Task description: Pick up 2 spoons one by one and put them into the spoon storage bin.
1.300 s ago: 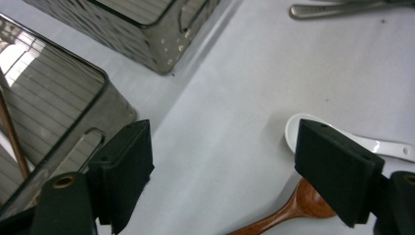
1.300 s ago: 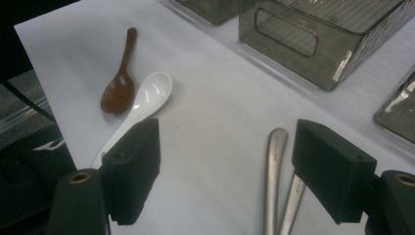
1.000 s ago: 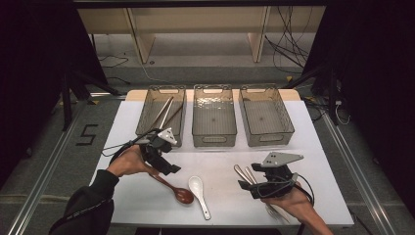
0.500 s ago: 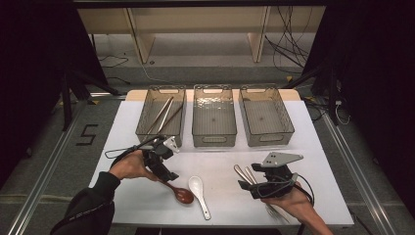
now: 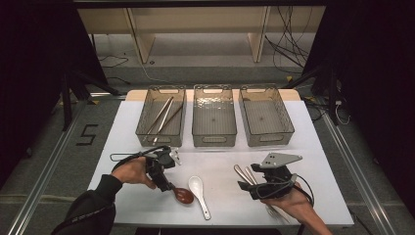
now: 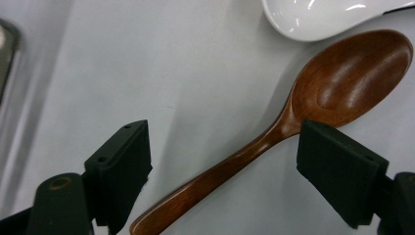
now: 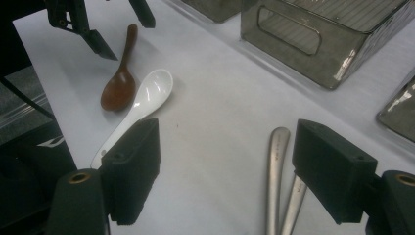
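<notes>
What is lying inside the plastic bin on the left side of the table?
The left bin holds long metal utensils lying lengthwise, crossed over each other. The high view is too small to tell exactly what they are or how many, and the near wall blurs their lower ends.

floor (image 5: 205, 73): grey | curtains (image 5: 372, 73): black | shelf (image 5: 195, 19): wooden
</notes>
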`<state>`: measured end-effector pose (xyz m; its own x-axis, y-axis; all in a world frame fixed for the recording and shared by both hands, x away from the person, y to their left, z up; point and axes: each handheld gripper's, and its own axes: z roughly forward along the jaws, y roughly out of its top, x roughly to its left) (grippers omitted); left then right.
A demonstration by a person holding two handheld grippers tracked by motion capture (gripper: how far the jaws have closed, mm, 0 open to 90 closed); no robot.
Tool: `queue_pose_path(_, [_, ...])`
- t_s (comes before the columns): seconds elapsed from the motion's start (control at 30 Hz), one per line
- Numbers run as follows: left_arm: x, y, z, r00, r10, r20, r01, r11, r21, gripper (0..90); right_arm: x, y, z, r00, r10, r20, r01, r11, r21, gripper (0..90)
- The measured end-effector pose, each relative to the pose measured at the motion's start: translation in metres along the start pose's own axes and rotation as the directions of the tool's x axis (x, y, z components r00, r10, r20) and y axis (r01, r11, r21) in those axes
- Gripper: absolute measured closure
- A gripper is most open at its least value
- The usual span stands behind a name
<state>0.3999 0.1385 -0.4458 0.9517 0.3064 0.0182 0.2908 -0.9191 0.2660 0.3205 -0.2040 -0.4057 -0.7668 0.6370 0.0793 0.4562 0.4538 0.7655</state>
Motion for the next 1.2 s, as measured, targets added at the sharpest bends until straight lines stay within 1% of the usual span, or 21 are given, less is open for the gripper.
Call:
queue_pose_path(0.1, [-0.002,0.000,0.003,0.9999,0.011,0.010,-0.012,0.9998,0.016,21.4,0.000,0.000,0.000,1.0000,-0.001,0.000,0.001,1.0000,0.002,27.0])
queue_pose_path(0.13, [-0.002,0.000,0.004,0.9995,0.026,0.017,-0.026,0.9992,0.029,21.8,0.000,0.000,0.001,1.0000,-0.003,0.000,0.003,1.0000,0.001,27.0])
queue_pose_path(0.27, [-0.005,0.000,0.007,0.9986,0.043,0.032,-0.044,0.9983,0.039,24.1,0.000,0.000,0.000,1.0000,-0.001,-0.001,0.001,1.0000,0.002,27.0])
queue_pose_path(0.3, [-0.005,0.000,0.008,0.9981,0.050,0.037,-0.052,0.9975,0.049,24.9,0.000,0.000,0.000,1.0000,0.000,-0.001,0.000,1.0000,0.002,27.0])
queue_pose_path(0.33, [-0.006,0.000,0.009,0.9981,0.048,0.038,-0.050,0.9974,0.052,25.4,0.000,0.000,0.000,1.0000,-0.001,0.000,0.001,1.0000,0.002,27.0])
queue_pose_path(0.4, [-0.006,-0.001,0.010,0.9975,0.053,0.047,-0.056,0.9963,0.064,26.9,-0.001,0.000,0.000,1.0000,0.000,0.000,0.000,1.0000,-0.001,27.0])
queue_pose_path(0.43, [-0.006,-0.001,0.011,0.9972,0.060,0.045,-0.063,0.9955,0.071,27.6,-0.001,0.000,0.000,1.0000,0.000,0.001,0.000,1.0000,0.000,27.0])
queue_pose_path(0.5, [-0.006,-0.001,0.013,0.9976,0.049,0.049,-0.053,0.9959,0.073,29.3,-0.001,0.000,0.000,1.0000,0.000,0.000,0.000,1.0000,0.000,27.1])
queue_pose_path(0.53, [-0.006,-0.001,0.014,0.9967,0.063,0.051,-0.067,0.9940,0.086,31.0,0.000,0.000,0.000,1.0000,0.000,-0.001,0.000,1.0000,0.000,27.0])
queue_pose_path(0.6, [-0.007,-0.002,0.016,0.9962,0.066,0.056,-0.072,0.9923,0.101,33.9,0.000,0.000,0.001,1.0000,-0.001,-0.001,0.001,1.0000,0.004,27.1])
queue_pose_path(0.67, [-0.007,-0.002,0.016,0.9960,0.072,0.054,-0.077,0.9906,0.112,39.1,0.000,0.000,0.001,1.0000,-0.001,-0.002,0.001,1.0000,0.004,27.0])
queue_pose_path(0.7, [-0.008,-0.002,0.016,0.9967,0.066,0.048,-0.071,0.9916,0.108,41.4,0.000,0.000,0.001,1.0000,-0.001,-0.002,0.001,1.0000,0.004,27.0])
queue_pose_path(0.77, [-0.006,-0.003,0.014,0.9965,0.070,0.046,-0.075,0.9895,0.123,49.2,0.000,0.000,0.001,1.0000,0.000,-0.002,0.000,1.0000,0.005,27.1])
queue_pose_path(0.83, [-0.006,-0.006,0.014,0.9968,0.070,0.038,-0.074,0.9899,0.121,55.5,0.000,0.000,0.001,1.0000,0.000,-0.002,0.000,1.0000,0.005,27.1])
queue_pose_path(0.9, [-0.006,-0.007,0.013,0.9961,0.078,0.042,-0.083,0.9884,0.128,60.0,0.000,0.000,0.000,1.0000,0.001,-0.001,-0.001,1.0000,0.003,27.1])
queue_pose_path(0.97, [-0.007,-0.008,0.012,0.9940,0.099,0.046,-0.105,0.9841,0.143,63.4,-0.001,0.000,0.000,1.0000,0.000,-0.001,0.000,1.0000,0.002,27.1])
queue_pose_path(1.03, [-0.007,-0.010,0.011,0.9939,0.098,0.050,-0.104,0.9849,0.138,67.5,-0.001,0.000,0.000,1.0000,-0.001,0.000,0.001,1.0000,0.002,27.1])
queue_pose_path(1.07, [-0.007,-0.011,0.011,0.9928,0.106,0.056,-0.113,0.9835,0.141,69.6,-0.001,0.000,0.000,1.0000,0.000,0.000,0.000,1.0000,0.002,27.2])
queue_pose_path(1.17, [-0.007,-0.014,0.010,0.9917,0.102,0.077,-0.112,0.9841,0.138,74.7,-0.001,0.000,0.000,1.0000,-0.001,0.000,0.001,1.0000,0.003,27.2])
queue_pose_path(1.2, [-0.007,-0.015,0.010,0.9902,0.112,0.083,-0.123,0.9827,0.139,76.6,-0.001,0.000,0.000,1.0000,-0.001,0.000,0.001,1.0000,0.003,27.2])
